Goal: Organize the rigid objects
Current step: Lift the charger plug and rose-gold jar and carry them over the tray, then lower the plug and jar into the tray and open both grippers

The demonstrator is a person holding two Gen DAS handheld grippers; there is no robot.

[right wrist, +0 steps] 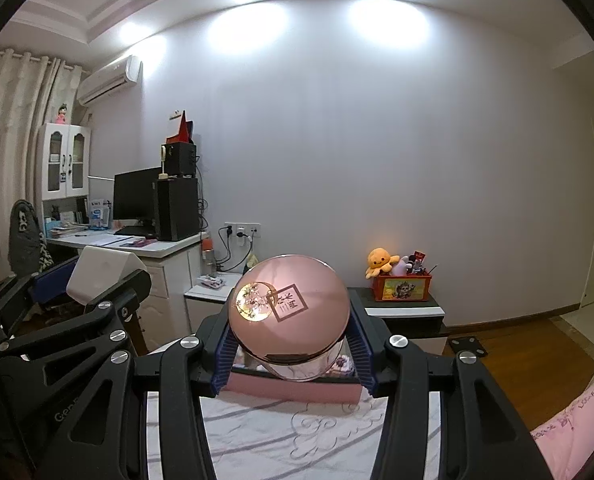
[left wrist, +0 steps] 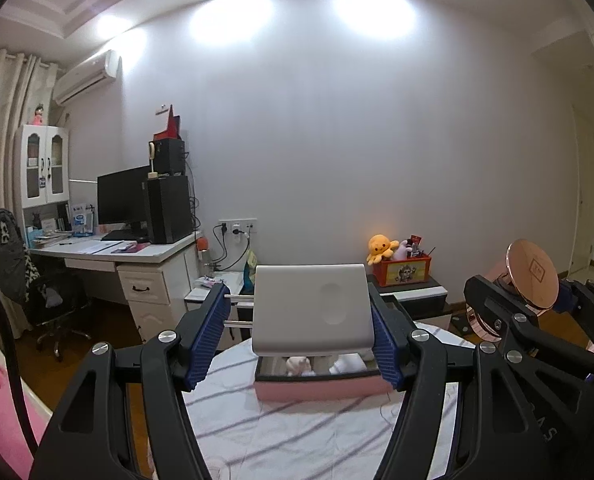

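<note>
My left gripper (left wrist: 303,336) is shut on a white box-shaped object (left wrist: 312,308) and holds it above a pink tray (left wrist: 321,390) on the bed. My right gripper (right wrist: 291,344) is shut on a rose-gold jar with a round lid (right wrist: 291,312), held above the same pink tray (right wrist: 289,391). The jar in the right gripper also shows in the left wrist view (left wrist: 531,276), at the right. The white object and left gripper show in the right wrist view (right wrist: 105,276), at the left. The tray's contents are mostly hidden.
A white striped sheet (left wrist: 297,432) covers the bed. A desk with monitor and speakers (left wrist: 137,216) stands at the left with a chair (left wrist: 37,284). A dark nightstand holds a red box with plush toys (left wrist: 403,268). Wood floor (right wrist: 529,344) lies at the right.
</note>
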